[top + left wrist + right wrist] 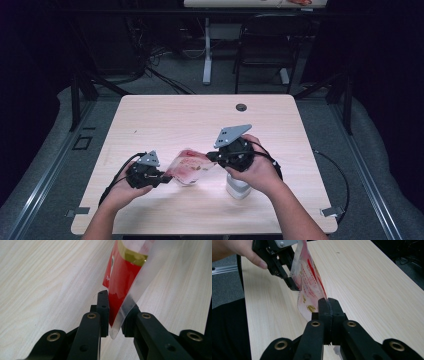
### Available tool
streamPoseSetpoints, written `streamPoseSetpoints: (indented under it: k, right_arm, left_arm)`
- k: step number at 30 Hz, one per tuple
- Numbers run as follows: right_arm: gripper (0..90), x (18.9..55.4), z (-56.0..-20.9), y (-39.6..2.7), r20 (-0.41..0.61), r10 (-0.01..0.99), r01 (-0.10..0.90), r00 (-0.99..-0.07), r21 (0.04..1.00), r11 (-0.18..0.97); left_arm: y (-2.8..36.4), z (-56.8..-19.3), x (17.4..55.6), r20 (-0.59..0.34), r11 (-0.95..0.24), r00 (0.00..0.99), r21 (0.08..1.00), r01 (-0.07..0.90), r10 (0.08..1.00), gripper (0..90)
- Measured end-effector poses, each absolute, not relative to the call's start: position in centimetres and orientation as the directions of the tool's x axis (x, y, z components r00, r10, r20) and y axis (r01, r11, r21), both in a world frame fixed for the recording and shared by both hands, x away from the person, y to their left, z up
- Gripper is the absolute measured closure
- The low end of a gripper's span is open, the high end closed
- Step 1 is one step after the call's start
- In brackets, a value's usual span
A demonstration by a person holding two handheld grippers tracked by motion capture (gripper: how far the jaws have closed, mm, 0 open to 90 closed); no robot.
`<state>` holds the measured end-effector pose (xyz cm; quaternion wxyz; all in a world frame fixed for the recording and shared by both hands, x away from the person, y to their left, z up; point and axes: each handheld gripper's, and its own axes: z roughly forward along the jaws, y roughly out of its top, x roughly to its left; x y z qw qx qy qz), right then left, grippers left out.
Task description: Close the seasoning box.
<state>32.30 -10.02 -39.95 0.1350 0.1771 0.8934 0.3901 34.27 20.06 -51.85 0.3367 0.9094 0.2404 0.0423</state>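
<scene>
A clear plastic bag (pixel 189 169) with red print hangs stretched between my two grippers just above the light wooden table (pixel 200 120). My left gripper (pixel 162 176) is shut on the bag's left edge. In the left gripper view the red and clear film (pixel 120 272) is pinched between the two black pads (pixel 103 312). My right gripper (pixel 210 157) is shut on the opposite edge. The right gripper view has its jaws (pixel 329 305) pressed together on the bag (pixel 308 282), with the left gripper (pixel 287 277) and a hand holding the far side.
A white container (pixel 237 189) stands on the table under the right hand. A round cable hole (pixel 241 107) sits near the table's far edge. A black chair (pixel 270 45) and a desk leg (pixel 207 60) stand on the floor beyond. Cables trail from both grippers.
</scene>
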Motion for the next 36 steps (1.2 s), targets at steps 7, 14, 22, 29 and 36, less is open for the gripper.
streamPoseSetpoints:
  k: [7,14,22,29,36]
  right_arm:
    - [90.0,32.5,-40.0,-8.9,-0.118,0.411,0.202,-0.904,0.729,0.654]
    - [90.0,32.8,-39.9,-8.6,-0.127,0.407,0.204,-0.904,0.709,0.675]
    - [90.0,32.8,-39.9,-8.3,-0.135,0.401,0.201,-0.906,0.697,0.688]
    - [89.0,32.9,-40.1,-8.0,-0.133,0.396,0.198,-0.909,0.697,0.689]
    - [87.3,32.8,-40.2,-7.6,-0.118,0.382,0.194,-0.916,0.705,0.683]
  left_arm:
    - [20.2,-52.6,34.7,-0.087,-0.654,0.871,0.626,0.425,0.483,79.7]
    - [19.8,-53.3,35.2,-0.106,-0.645,0.871,0.631,0.432,0.480,79.3]
    - [19.3,-54.0,35.3,-0.105,-0.650,0.868,0.620,0.438,0.485,78.9]
    - [18.9,-54.4,35.3,-0.094,-0.662,0.867,0.607,0.439,0.489,77.7]
    - [19.1,-54.5,35.1,-0.094,-0.658,0.861,0.605,0.448,0.500,73.6]
